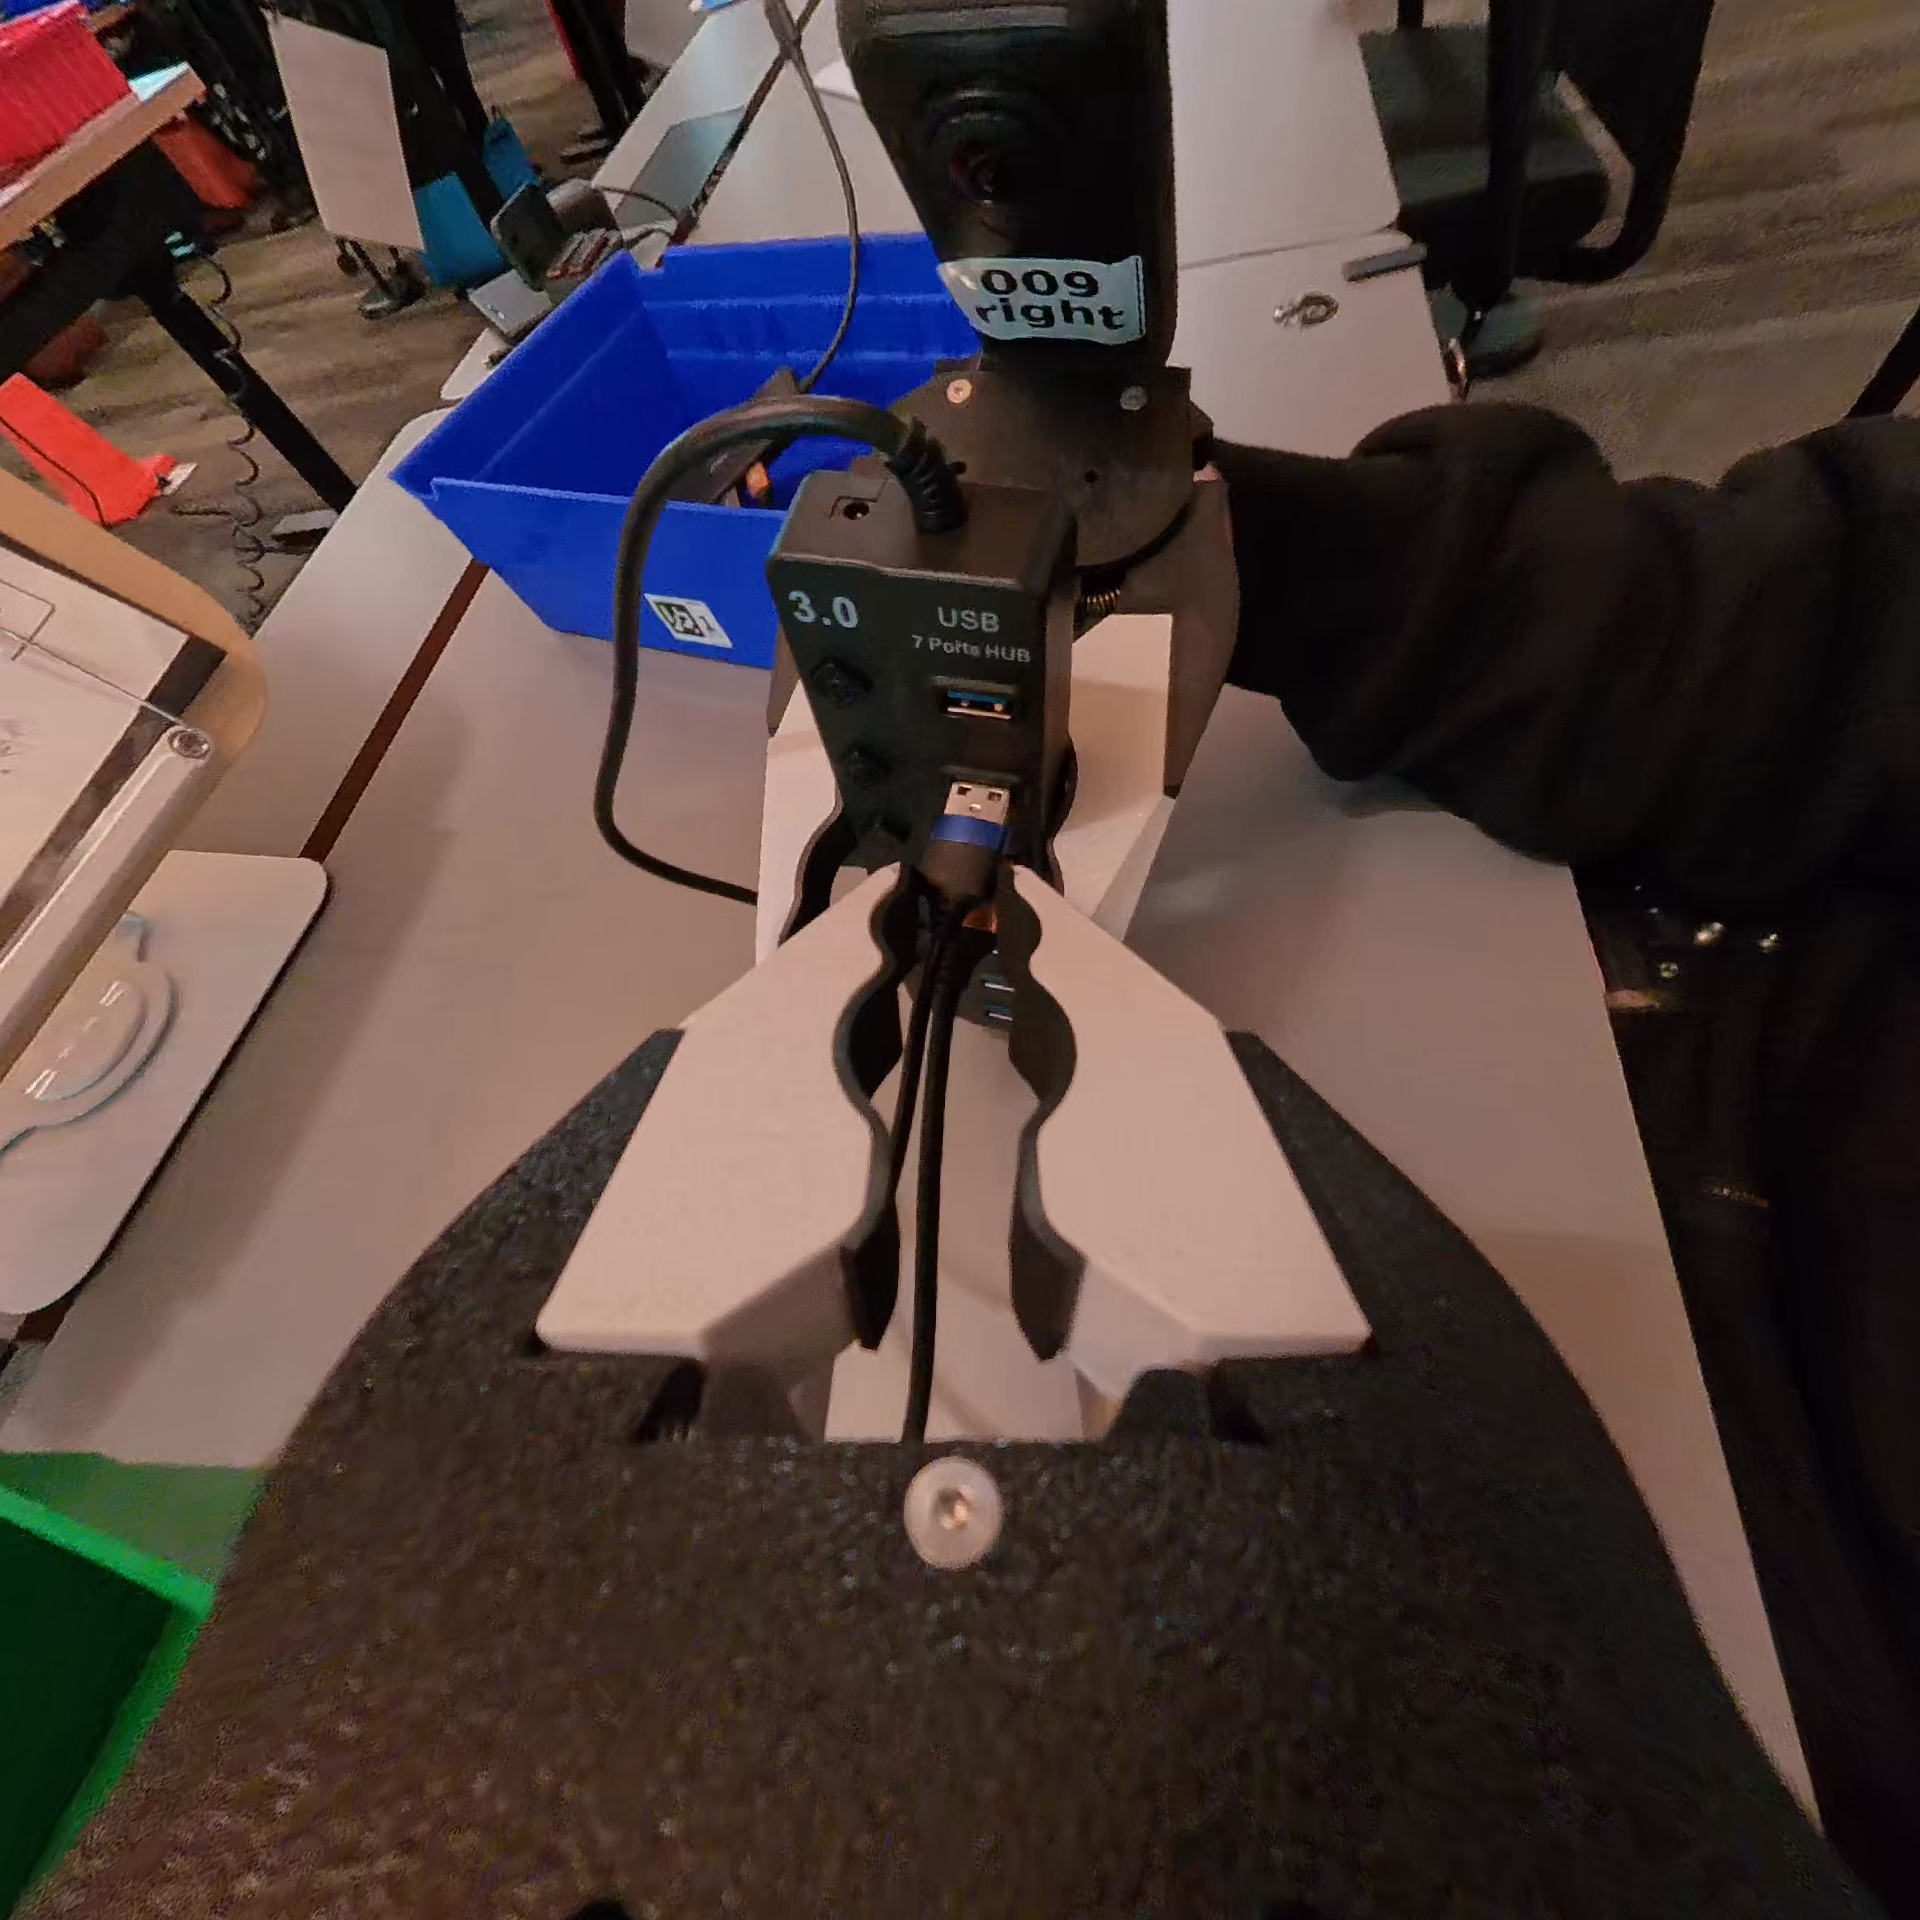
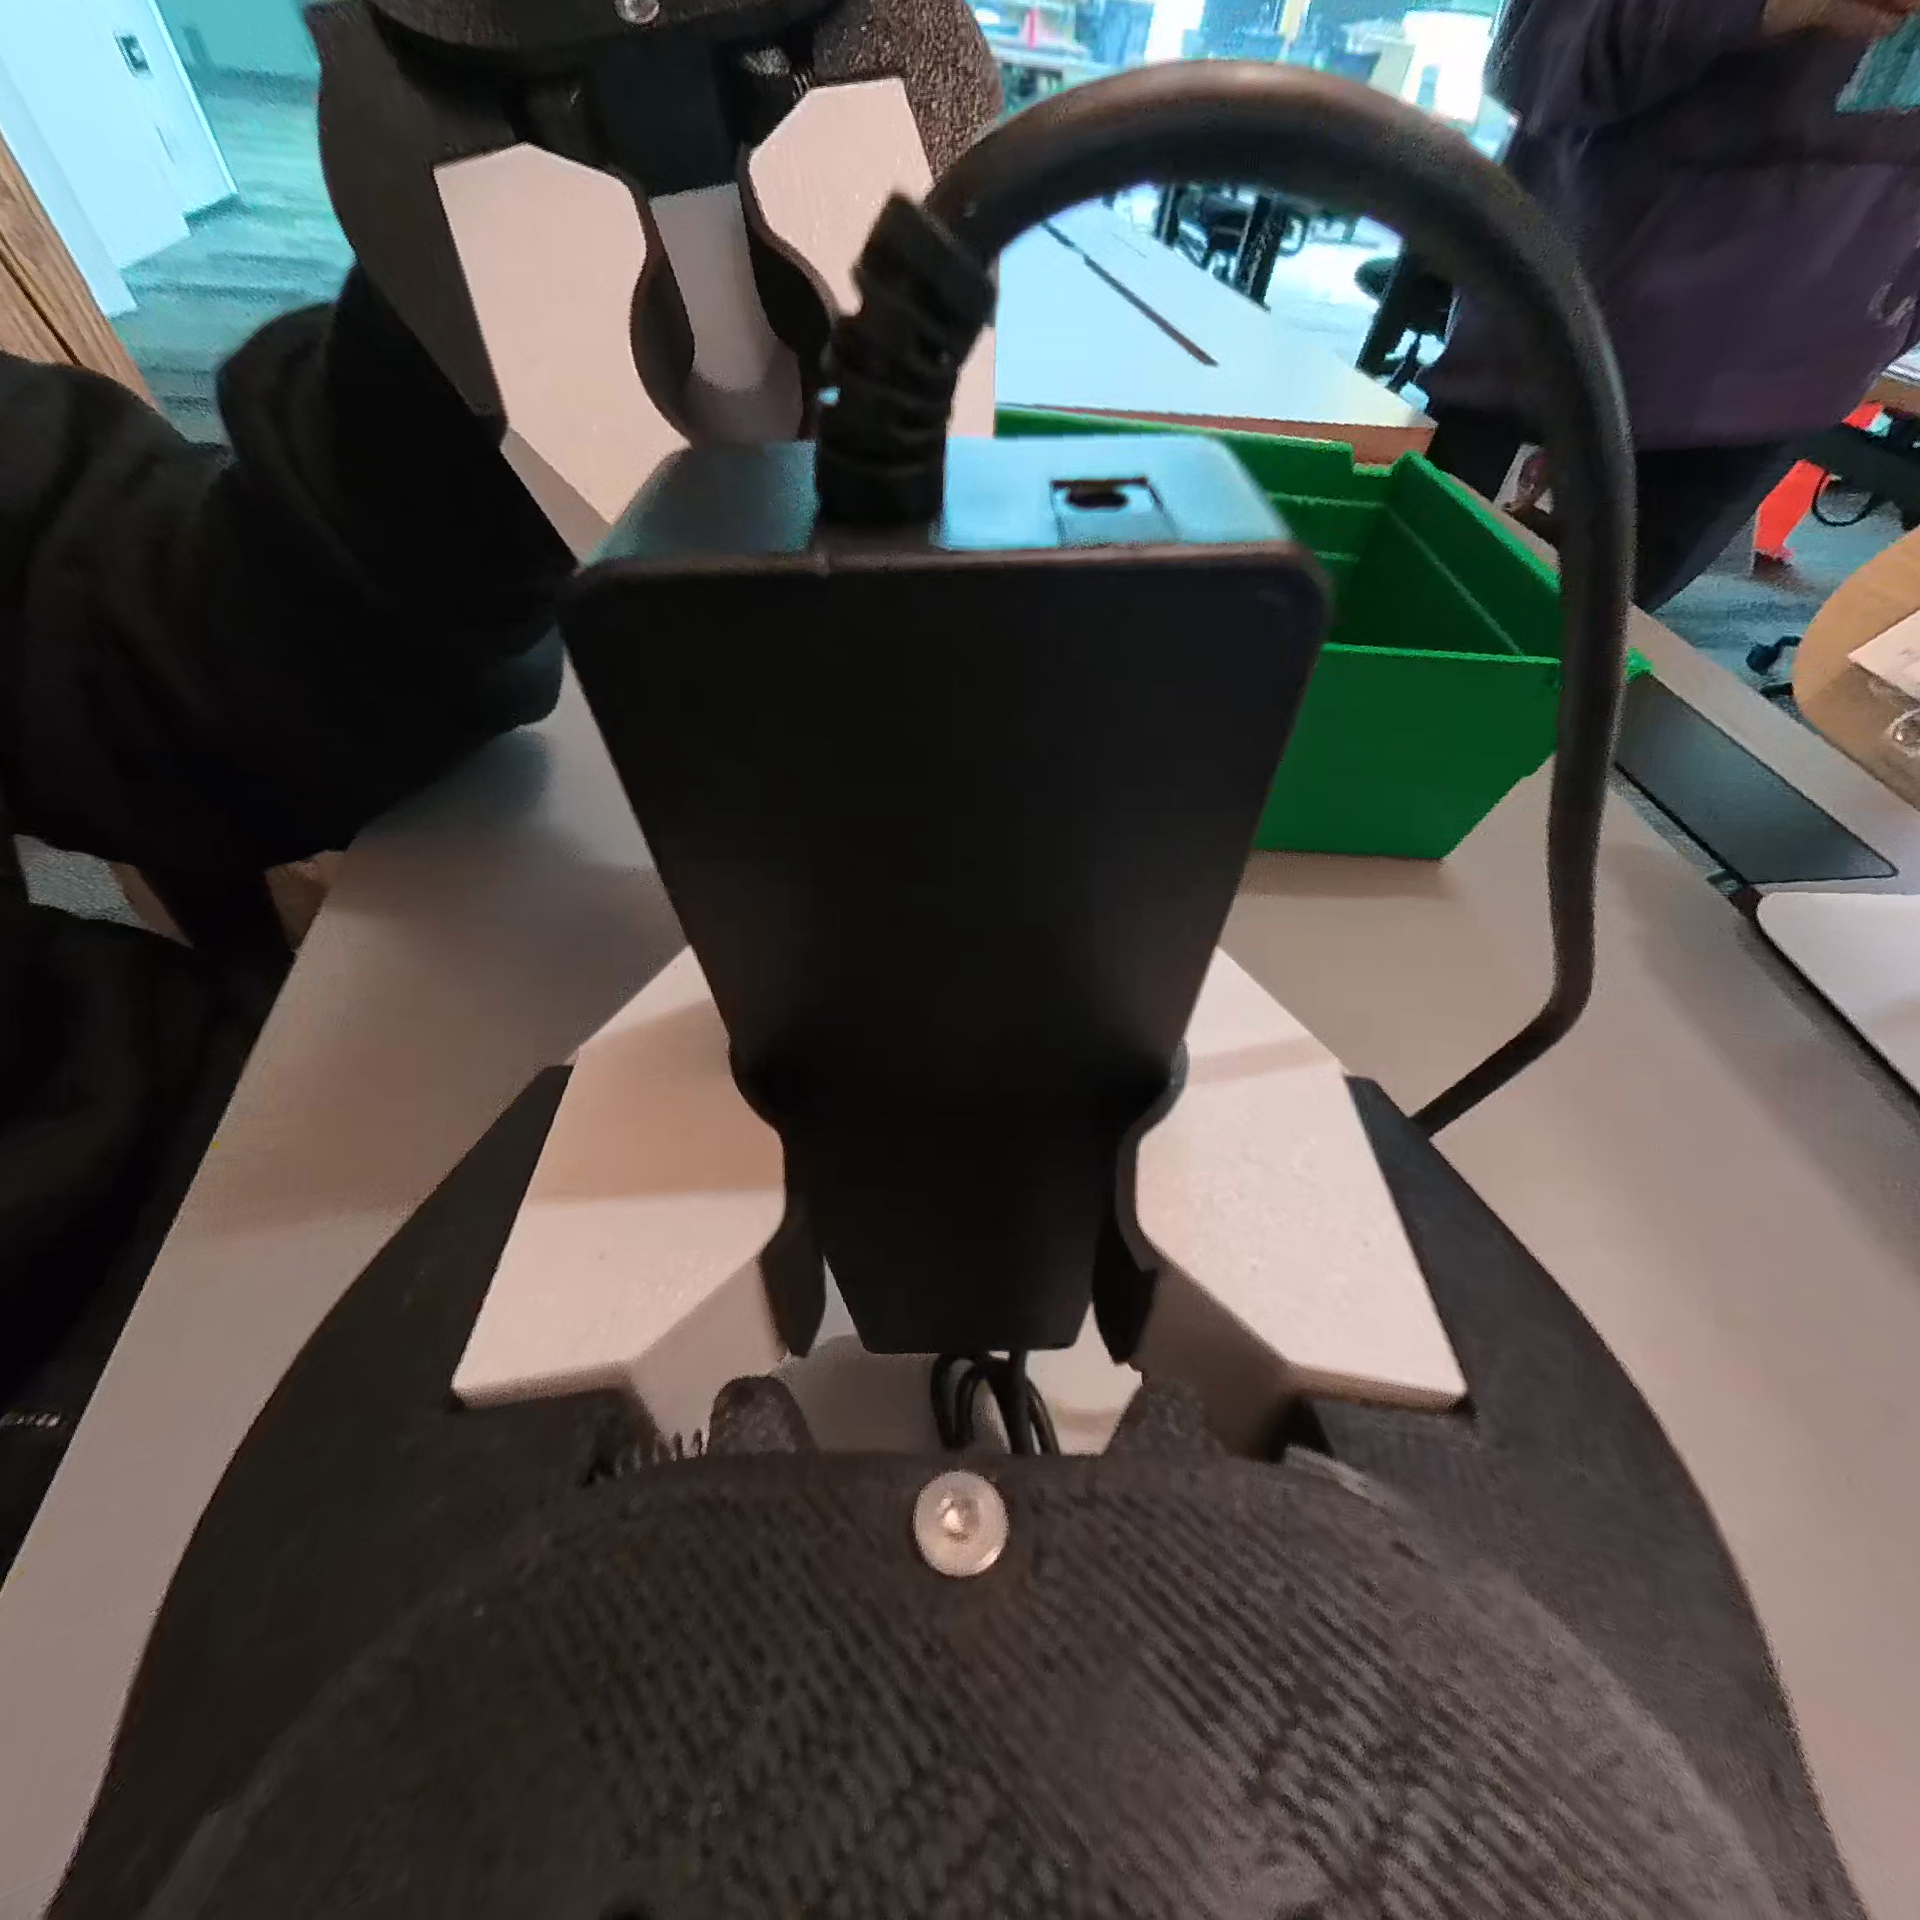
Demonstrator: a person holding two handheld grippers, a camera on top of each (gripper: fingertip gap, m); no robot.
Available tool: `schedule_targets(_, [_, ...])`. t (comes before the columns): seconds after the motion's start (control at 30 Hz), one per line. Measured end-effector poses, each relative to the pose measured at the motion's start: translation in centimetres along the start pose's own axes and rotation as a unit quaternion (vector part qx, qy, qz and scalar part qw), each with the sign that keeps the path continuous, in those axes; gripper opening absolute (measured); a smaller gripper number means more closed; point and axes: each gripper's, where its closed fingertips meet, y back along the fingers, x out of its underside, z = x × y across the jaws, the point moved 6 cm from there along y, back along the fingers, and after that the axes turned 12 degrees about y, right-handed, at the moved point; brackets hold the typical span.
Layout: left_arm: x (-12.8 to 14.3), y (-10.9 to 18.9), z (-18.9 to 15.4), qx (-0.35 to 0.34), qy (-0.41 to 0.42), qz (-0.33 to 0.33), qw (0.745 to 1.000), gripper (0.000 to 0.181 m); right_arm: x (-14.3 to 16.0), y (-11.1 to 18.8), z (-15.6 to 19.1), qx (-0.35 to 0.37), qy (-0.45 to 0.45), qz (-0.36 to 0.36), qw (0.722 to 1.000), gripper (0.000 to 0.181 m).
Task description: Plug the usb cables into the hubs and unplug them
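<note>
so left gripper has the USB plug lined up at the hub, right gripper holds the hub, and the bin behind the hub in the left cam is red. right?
Not quite: in the left wrist view the bin behind the hub is blue, not red. The rest holds: left gripper grips the USB plug, right gripper holds the hub.

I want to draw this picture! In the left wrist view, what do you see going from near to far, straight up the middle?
Left gripper → USB plug → black hub → right gripper → blue bin.

- Black rectangular plastic USB hub point(image 1: 914, 665), white lettering, blue-lined ports.
- Black USB cable plug point(image 1: 966, 842), blue band.
- Blue plastic bin point(image 1: 582, 457); green plastic bin point(image 2: 1403, 707).
- White-fingered left gripper point(image 1: 951, 894).
</note>
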Motion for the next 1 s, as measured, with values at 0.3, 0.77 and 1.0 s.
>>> schedule_targets(0.3, [0.0, -1.0, 2.0, 0.016, 0.063, -0.104, 0.993, 0.012, 0.4, 0.4, -2.1, -0.025, -0.002, 0.001, 1.0, 0.062])
schedule_targets(0.77, [1.2, -1.6, 3.9, 0.051, 0.156, -0.182, 0.97, 0.013, 1.4, -0.3, -3.7, -0.009, -0.047, -0.099, 0.994, 0.062])
schedule_targets(1.0, [1.7, -1.8, 4.2, 0.061, 0.188, -0.165, 0.966, 0.013, 2.1, -0.9, -3.4, -0.039, -0.079, -0.108, 0.99, 0.062])
